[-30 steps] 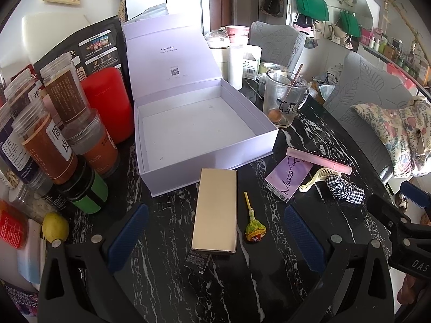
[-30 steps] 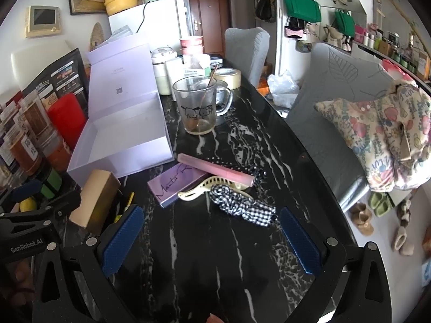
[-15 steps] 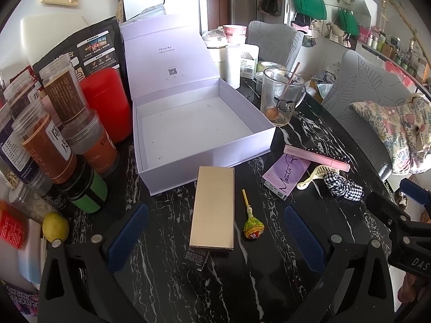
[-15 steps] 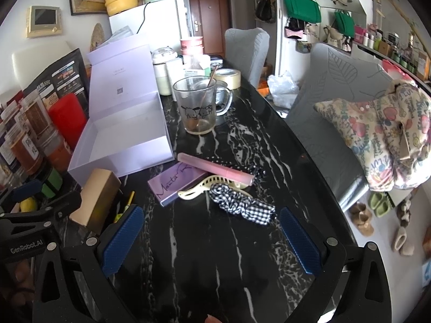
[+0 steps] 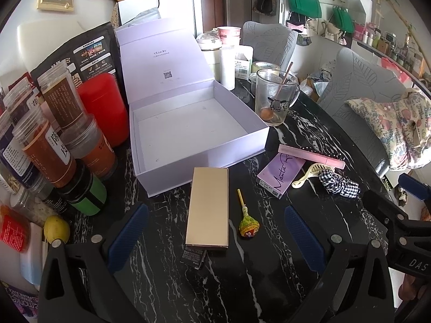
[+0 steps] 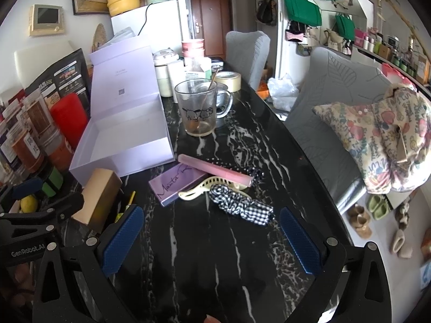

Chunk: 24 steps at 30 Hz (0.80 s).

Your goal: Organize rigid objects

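Jars (image 5: 51, 145), stacked, just left of the lilac box (image 5: 194, 134), w/ red canister (image 5: 103, 110) behind them. Box sits lid up, nothing inside. Gold box (image 5: 208, 207) lies flat just in front of the lilac box's near wall, lollipop (image 5: 247, 222) right beside it. Right of the lilac box's front corner: purple card box (image 5: 280, 175), pink comb (image 5: 311, 156) across its top, cream hair clip (image 5: 307, 175), checked scrunchie (image 5: 339, 184). Glass mug (image 5: 274, 99) at the box's far right corner. Left gripper (image 5: 215, 239) jaws spread wide, holding nothing, gold box btwn them. Right gripper (image 6: 207, 242) also wide apart, nothing held, over bare tabletop (image 6: 215, 255) near scrunchie.
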Each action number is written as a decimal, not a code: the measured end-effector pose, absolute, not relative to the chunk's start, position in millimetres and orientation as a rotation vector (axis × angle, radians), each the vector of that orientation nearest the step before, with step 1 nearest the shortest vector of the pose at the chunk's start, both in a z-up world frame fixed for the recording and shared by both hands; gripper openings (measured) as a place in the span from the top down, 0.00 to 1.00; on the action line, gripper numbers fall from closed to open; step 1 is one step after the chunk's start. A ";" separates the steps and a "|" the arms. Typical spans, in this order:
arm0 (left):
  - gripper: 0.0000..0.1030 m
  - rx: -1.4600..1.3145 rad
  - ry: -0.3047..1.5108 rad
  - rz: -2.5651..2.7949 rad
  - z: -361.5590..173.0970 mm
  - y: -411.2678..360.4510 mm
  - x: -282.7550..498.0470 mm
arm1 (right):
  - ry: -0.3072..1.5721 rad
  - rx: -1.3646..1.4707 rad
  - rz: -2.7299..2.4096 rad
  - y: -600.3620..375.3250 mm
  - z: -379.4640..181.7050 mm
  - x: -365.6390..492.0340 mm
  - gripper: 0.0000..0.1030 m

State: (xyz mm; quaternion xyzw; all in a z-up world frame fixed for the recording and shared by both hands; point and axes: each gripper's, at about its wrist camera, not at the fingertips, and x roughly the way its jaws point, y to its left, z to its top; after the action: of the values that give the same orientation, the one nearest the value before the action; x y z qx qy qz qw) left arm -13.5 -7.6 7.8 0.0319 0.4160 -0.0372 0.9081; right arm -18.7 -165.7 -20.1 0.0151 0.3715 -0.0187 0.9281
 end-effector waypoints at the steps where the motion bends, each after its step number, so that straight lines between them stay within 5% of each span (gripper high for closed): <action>1: 0.00 0.067 0.858 -0.078 8.1 -8.3 -13.7 | 0.761 0.030 -0.039 -165.9 -20.1 -18.5 0.00; 24: 0.00 0.069 0.857 -0.075 6.0 -8.0 -16.0 | 0.763 0.036 -0.033 -166.3 -24.0 -18.3 0.00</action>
State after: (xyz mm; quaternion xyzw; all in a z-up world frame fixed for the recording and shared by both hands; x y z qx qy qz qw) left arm -16.0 -8.0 6.0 0.0333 0.4154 -0.0365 0.9083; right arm -18.3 -166.3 -24.0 0.0176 0.3723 -0.0161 0.9278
